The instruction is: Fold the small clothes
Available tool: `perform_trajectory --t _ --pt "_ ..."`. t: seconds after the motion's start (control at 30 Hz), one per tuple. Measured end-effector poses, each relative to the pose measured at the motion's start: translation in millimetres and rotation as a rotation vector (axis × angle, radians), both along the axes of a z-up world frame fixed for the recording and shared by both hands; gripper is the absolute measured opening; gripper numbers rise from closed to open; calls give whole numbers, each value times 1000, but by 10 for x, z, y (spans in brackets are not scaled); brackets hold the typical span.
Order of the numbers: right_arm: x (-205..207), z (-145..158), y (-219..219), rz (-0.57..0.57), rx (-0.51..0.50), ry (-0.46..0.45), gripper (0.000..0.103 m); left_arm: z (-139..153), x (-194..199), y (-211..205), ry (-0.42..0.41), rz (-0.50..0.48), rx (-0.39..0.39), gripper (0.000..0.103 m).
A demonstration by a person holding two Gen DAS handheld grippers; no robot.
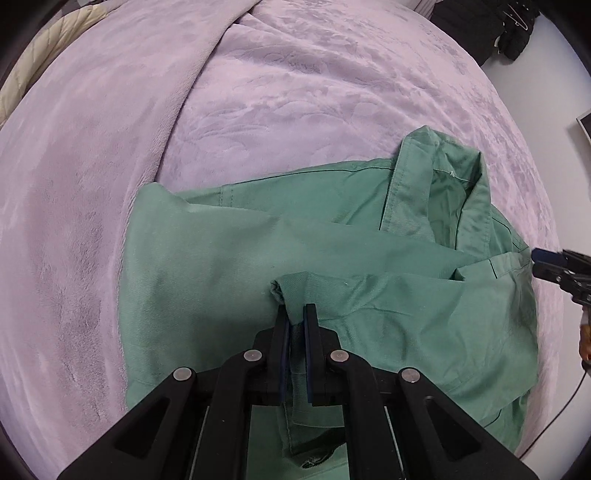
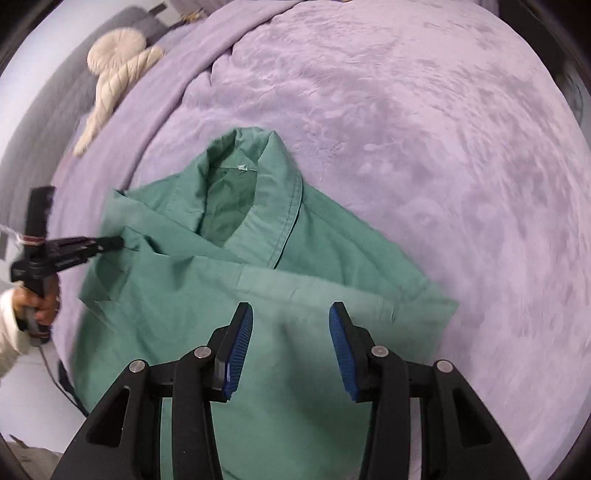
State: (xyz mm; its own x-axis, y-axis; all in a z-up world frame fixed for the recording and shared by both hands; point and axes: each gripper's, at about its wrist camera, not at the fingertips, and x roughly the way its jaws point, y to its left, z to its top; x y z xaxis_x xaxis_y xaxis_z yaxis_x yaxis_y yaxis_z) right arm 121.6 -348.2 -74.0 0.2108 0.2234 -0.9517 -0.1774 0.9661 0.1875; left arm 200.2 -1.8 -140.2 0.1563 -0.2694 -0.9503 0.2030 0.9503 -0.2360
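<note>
A green collared shirt (image 1: 229, 258) lies rumpled on a lilac plush blanket (image 1: 258, 92), its collar (image 1: 436, 184) turned toward the far right. My left gripper (image 1: 296, 314) is shut on a raised fold of the shirt's hem, and the cloth runs down between its pads. In the right wrist view the same shirt (image 2: 177, 295) spreads out below my right gripper (image 2: 291, 314). That gripper stands open above the cloth with nothing between its blue pads (image 2: 240, 343). The left gripper (image 2: 110, 243) shows at the shirt's left edge, held by a hand (image 2: 42, 306). The right gripper (image 1: 546, 262) appears at the shirt's right edge.
The blanket (image 2: 424, 147) covers a bed and has a thick fold (image 1: 207, 74) running across its far left. A cream quilted item (image 2: 114, 70) lies at the far left by a grey headboard (image 2: 55, 85). Dark clothes (image 1: 480, 22) sit off the far right corner. A thin cable (image 1: 561, 417) hangs beside the bed.
</note>
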Motion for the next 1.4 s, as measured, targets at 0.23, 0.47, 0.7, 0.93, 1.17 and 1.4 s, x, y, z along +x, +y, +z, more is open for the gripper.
perform_trajectory --t 0.23,0.47,0.7,0.93,1.17,1.4 --pt "168 -447 152 285 -229 134 47 -3 6 -38 -5 -31 13 8" --pt "76 -625 132 298 -467 157 5 145 43 -168 -56 -38 0 8" --pt "115 -687 -256 74 -365 158 7 -79 119 -307 -39 -67 68 9" --pt "-310 -240 -587 -190 -161 71 48 227 -14 -35 -53 -70 22 9" --pt "-1092 -182 -445 -343 94 102 45 50 32 -128 -43 -65 65 9" --pt "-1306 -653 -486 -389 -101 152 37 107 200 -107 -120 -48 195 33"
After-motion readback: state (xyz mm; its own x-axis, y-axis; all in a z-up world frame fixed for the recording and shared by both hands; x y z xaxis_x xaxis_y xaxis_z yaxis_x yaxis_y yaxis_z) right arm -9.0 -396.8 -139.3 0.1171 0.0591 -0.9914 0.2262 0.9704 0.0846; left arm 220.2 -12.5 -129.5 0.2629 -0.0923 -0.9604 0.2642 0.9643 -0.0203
